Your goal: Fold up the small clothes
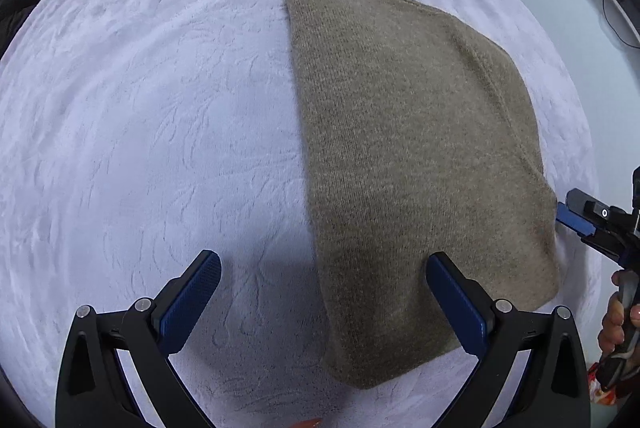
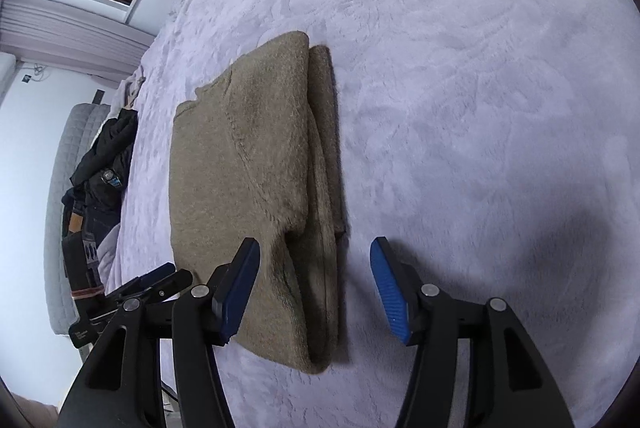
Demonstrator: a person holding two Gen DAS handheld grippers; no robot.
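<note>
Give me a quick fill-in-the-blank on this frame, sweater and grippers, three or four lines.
1. The brown sweater lies ____ on the lavender blanket.
2. The left gripper has its jaws ____.
3. The right gripper grips ____; its pads are off the knit.
4. The pile of dark clothes sits at the ____ edge of the right wrist view.

Missing words: folded; open; nothing; left
</note>
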